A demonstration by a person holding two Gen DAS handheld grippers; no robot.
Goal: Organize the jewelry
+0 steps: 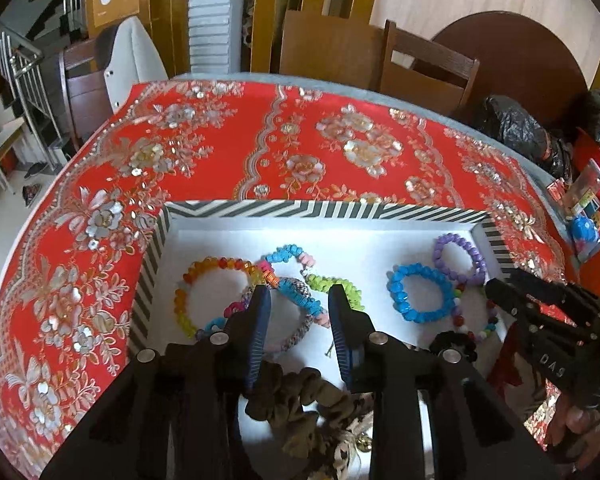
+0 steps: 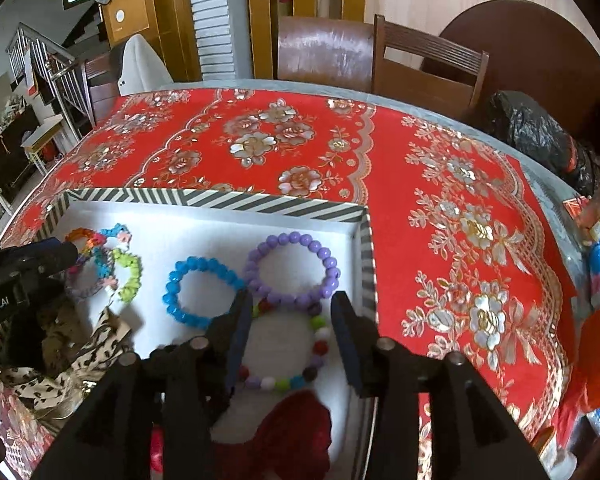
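Observation:
A white box with a black-and-white striped rim (image 1: 320, 208) (image 2: 260, 202) holds several bead bracelets. My left gripper (image 1: 300, 294) (image 2: 70, 248) stands open over the box's left half, its fingers clear of the brown scrunchie (image 1: 300, 400) lying under them. An orange-yellow bracelet (image 1: 220, 264) and a green one (image 1: 332, 282) lie just ahead. My right gripper (image 2: 292, 298) (image 1: 496, 288) is open above a multicolour bead bracelet (image 2: 320, 344), with a red scrunchie (image 2: 296, 428) beneath its base. The blue bracelet (image 2: 172, 292) (image 1: 394, 280) and the purple bracelet (image 2: 296, 238) (image 1: 440, 256) rest near the far right corner.
The box sits on a red floral tablecloth (image 2: 460, 220). A leopard-print scrunchie (image 2: 100, 340) and a black scrunchie (image 1: 456, 344) lie at the box's near side. Wooden chairs (image 1: 424, 72) stand behind the table. A black plastic bag (image 1: 516, 128) and a blue toy (image 1: 584, 232) sit at the right edge.

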